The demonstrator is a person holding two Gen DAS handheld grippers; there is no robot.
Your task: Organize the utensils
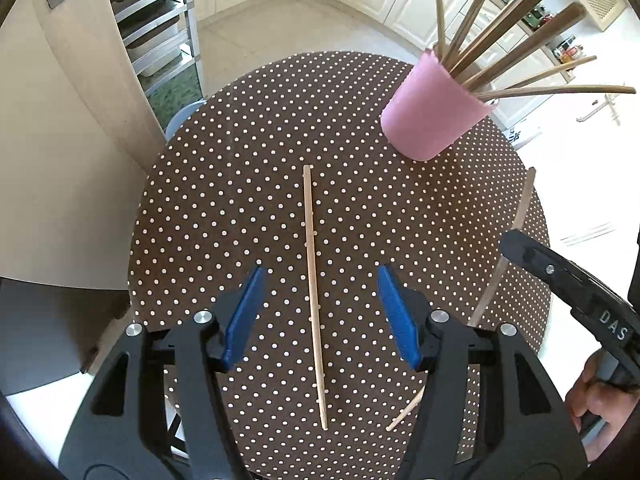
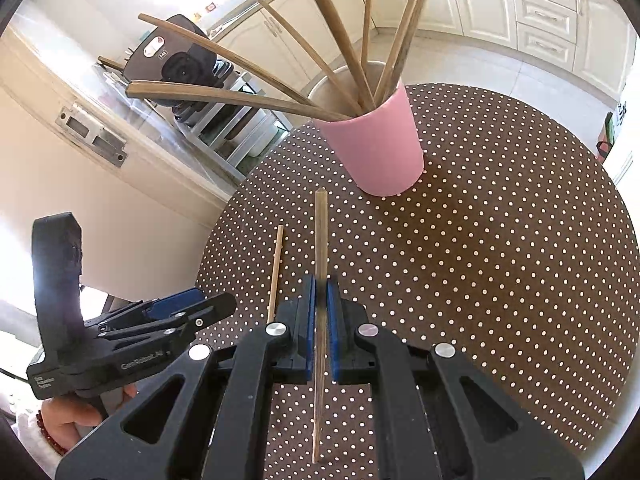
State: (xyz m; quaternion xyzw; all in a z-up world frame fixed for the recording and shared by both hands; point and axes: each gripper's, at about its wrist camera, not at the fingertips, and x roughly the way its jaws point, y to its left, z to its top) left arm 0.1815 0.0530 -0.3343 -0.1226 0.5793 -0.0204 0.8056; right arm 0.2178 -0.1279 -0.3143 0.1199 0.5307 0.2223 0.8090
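table: round table [image 1: 240, 184] under a brown cloth with white polka dots; white kitchen cabinets and a metal dish rack beyond its far edge.
cup: pink cylindrical cup [image 1: 430, 114] stood upright on the far right part of the table in the left wrist view, holding a fan of brown wooden chopsticks [image 1: 516, 50] that leaned out over its rim.
loose stick: one pale thin wooden chopstick [image 1: 314, 292] lay flat on the cloth, running near to far, well short of the cup.
left tool: left gripper [image 1: 320, 316] hung above that chopstick with its blue pads wide apart, one either side, neither pad touching it. Nothing held.
right tool: right gripper [image 2: 320, 320] had its blue pads clamped narrow on a darker flat wooden chopstick [image 2: 321, 236]; the stick stuck out past the pads toward the cup, its far tip close to the cup's base in the right wrist view, its near end trailing back under the gripper body.
stray bit: a short pale stick end [image 1: 406, 410] showed near the left gripper's right finger; could not tell which stick it belonged to.
hands: a hand [image 1: 596, 400] gripped the right tool's handle at the near right edge.
layout: right tool sat right of the left tool, apart.
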